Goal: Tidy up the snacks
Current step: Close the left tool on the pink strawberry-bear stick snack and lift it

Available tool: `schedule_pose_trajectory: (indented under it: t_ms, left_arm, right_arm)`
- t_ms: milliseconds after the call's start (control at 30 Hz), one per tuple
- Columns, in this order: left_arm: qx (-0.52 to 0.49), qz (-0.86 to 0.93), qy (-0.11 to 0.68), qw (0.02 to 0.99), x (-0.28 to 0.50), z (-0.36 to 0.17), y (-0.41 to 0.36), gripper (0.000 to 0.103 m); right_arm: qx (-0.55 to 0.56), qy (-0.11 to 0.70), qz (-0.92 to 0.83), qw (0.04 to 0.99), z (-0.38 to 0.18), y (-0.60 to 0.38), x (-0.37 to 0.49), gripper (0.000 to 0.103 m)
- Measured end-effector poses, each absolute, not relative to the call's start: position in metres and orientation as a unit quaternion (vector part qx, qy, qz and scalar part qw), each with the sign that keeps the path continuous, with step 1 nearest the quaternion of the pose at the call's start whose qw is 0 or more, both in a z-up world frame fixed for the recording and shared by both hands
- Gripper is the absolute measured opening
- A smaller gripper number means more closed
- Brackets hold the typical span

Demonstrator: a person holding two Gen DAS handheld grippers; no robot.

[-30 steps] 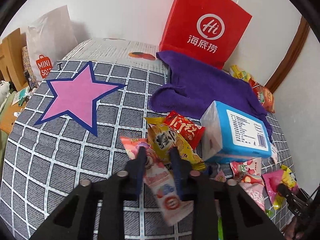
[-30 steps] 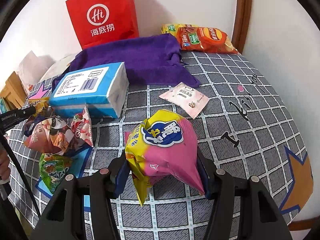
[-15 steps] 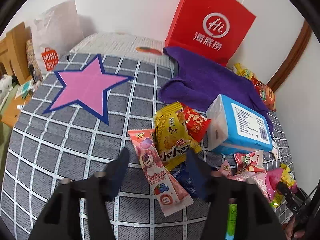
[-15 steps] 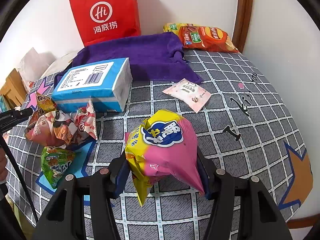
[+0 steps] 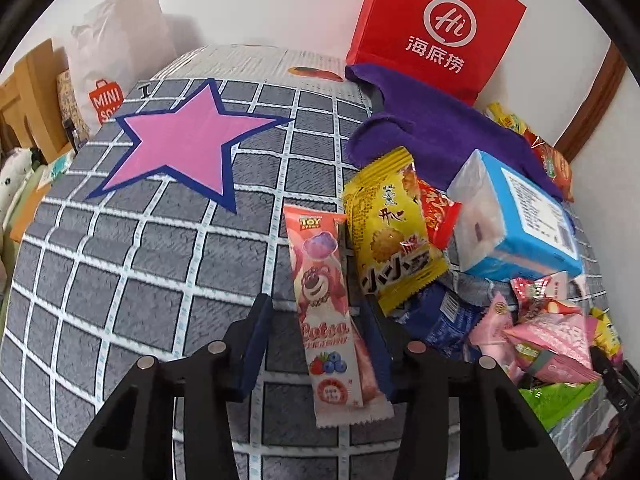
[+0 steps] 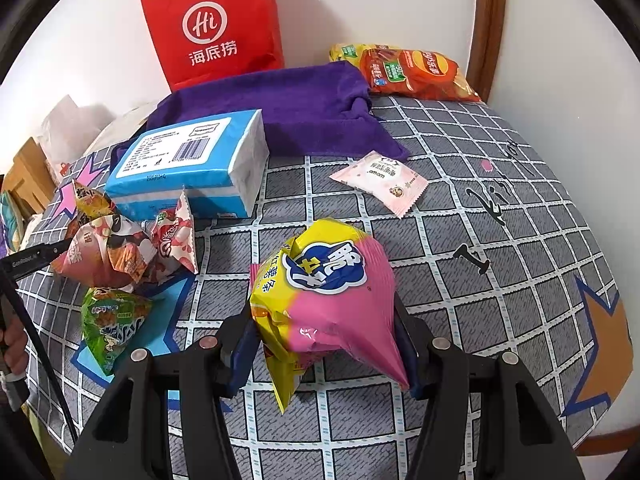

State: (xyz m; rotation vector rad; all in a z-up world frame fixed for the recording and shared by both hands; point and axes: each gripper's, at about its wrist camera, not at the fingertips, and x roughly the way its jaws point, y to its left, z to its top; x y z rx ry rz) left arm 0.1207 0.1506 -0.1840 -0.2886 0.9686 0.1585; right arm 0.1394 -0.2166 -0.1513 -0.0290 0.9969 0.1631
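My left gripper point(image 5: 320, 320) is open, its jaws on either side of a long pink Lotso snack bar point(image 5: 326, 300) that lies flat on the grey checked tablecloth point(image 5: 132, 264). A yellow cracker packet point(image 5: 394, 236) and a red packet point(image 5: 436, 216) lie just right of the bar. My right gripper point(image 6: 324, 344) is shut on a puffy pink and yellow chip bag point(image 6: 324, 292), held above the cloth. A heap of small snack bags point(image 6: 116, 256) lies to its left.
A blue tissue box point(image 5: 516, 220) point(image 6: 192, 164), a purple towel point(image 6: 288, 112) and a red paper bag point(image 6: 216, 24) stand behind. A pink sachet point(image 6: 380, 180) and an orange chip bag point(image 6: 412, 76) lie far right. A pink star point(image 5: 184, 140) marks the cloth.
My left gripper opened and let go of the Lotso bar, which now lies on the cloth, then drew back a little. The right gripper kept holding the chip bag, barely moving.
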Motion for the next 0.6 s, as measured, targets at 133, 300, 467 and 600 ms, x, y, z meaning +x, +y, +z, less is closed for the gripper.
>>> schedule_pose_trajectory:
  t_ms: [133, 300, 467, 600]
  left_arm:
    - [-0.11, 0.087, 0.459, 0.877, 0.128, -0.185, 0.147, 0.033]
    - [-0.095, 0.095, 0.45, 0.883, 0.127, -0.185, 0.148, 0.021]
    - [-0.099, 0.095, 0.44, 0.887, 0.123, -0.186, 0.149, 0.021]
    - [-0.09, 0.105, 0.427, 0.893, 0.121, -0.186, 0.145, 0.023]
  right_arm:
    - [-0.013, 0.476, 0.078, 0.876, -0.153, -0.216, 0.14, 0.058]
    - [-0.01, 0.474, 0.075, 0.877, -0.154, -0.216, 0.14, 0.057]
    - [0.021, 0.476, 0.065, 0.877, -0.161, -0.225, 0.142, 0.057]
    - [0.031, 0.472, 0.065, 0.879, -0.163, -0.229, 0.141, 0.059]
